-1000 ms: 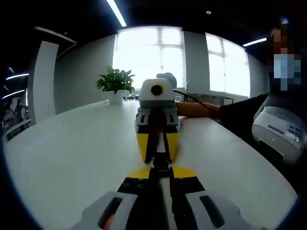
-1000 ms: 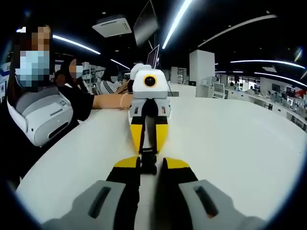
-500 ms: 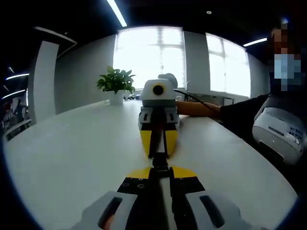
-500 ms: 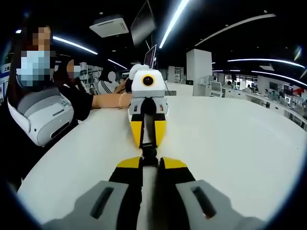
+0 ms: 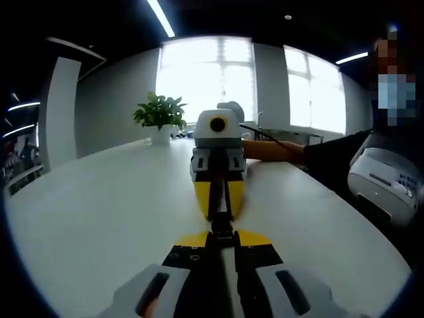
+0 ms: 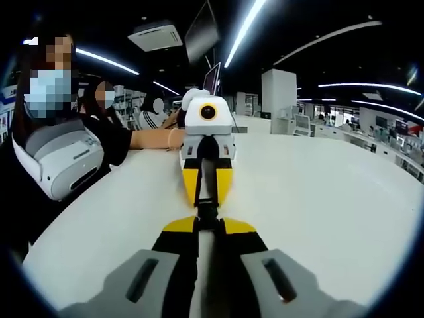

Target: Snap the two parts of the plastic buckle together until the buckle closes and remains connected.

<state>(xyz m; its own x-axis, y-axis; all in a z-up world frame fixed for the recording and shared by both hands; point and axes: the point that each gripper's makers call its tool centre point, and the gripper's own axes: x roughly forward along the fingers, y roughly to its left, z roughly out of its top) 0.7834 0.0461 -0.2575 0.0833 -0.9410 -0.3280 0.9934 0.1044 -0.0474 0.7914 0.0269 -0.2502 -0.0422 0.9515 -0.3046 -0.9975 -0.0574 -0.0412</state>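
Note:
Over the white table my two grippers meet nose to nose. In the left gripper view my left gripper is shut on one black part of the buckle. Facing it, the right gripper has its yellow fingers closed on the other part. The right gripper view mirrors this: my right gripper is shut on the black buckle, and the left gripper pinches its far end. The two parts touch between the tips; whether they are latched cannot be told.
A potted plant stands at the table's far side. A person with a white device at the chest sits at the table edge, one forearm resting on the top. This person's white device is at the left in the right gripper view.
The grippers have stayed tip to tip on the buckle. The stretch of buckle showing between the tips has shortened a little, and the right gripper's jaws look slightly closer together.

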